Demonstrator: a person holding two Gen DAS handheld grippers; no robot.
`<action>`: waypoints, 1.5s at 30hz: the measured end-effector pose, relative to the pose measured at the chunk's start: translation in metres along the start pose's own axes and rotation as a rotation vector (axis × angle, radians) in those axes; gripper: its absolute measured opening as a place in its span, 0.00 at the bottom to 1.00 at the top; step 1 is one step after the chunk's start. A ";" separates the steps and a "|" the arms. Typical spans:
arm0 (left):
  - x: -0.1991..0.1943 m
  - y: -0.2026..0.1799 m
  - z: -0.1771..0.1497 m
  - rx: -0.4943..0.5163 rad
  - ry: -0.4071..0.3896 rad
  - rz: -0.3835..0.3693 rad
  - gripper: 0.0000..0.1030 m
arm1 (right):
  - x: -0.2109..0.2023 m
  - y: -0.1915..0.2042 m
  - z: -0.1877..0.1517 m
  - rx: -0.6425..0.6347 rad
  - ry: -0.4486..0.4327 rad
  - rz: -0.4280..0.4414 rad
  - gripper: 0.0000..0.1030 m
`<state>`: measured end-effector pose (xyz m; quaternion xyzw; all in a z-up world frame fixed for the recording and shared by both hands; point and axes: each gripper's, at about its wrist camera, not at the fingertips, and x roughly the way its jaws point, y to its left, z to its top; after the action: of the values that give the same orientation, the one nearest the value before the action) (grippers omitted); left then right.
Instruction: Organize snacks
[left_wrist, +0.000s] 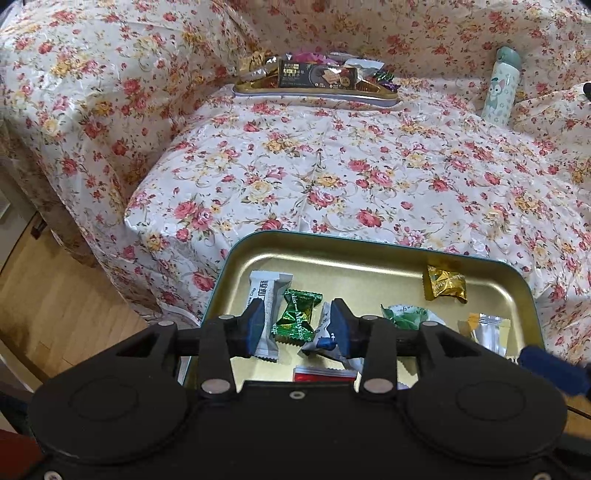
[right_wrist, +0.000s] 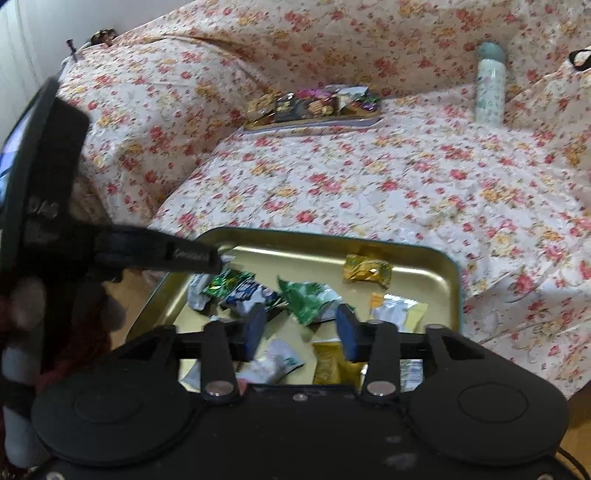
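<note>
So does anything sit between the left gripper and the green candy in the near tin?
Nothing visible does. The left gripper is open over the near tin, and the green candy lies in the gap between its fingers. A white bar and a blue-white wrapper crowd it on either side, so a close may catch them.

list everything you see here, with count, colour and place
near tray: 1, gold inside, teal rim, sofa's front edge
loose snacks: several, near tray, among them green candy, gold candy, white bar
far tray: 1, gold, sofa's back, heaped with snacks
bottle: 1, pale green, upright, back right
cover: 1, floral cream, over sofa
floor: wood, left
left hand-held gripper: black, blue pads, open over near tray
right hand-held gripper: same, open over near tray
</note>
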<state>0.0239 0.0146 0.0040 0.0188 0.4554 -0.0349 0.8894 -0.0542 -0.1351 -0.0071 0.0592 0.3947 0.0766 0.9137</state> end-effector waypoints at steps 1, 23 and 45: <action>-0.002 0.000 -0.001 0.002 -0.006 0.001 0.51 | -0.001 -0.001 0.000 0.005 -0.007 -0.018 0.55; -0.021 -0.016 -0.023 0.064 -0.036 0.009 0.58 | 0.000 -0.024 0.000 0.168 -0.066 -0.230 1.00; -0.023 -0.008 -0.028 0.033 -0.029 -0.013 0.58 | 0.008 -0.014 -0.004 0.086 -0.004 -0.231 1.00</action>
<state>-0.0126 0.0099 0.0065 0.0299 0.4420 -0.0482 0.8952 -0.0501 -0.1473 -0.0183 0.0527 0.4001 -0.0464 0.9138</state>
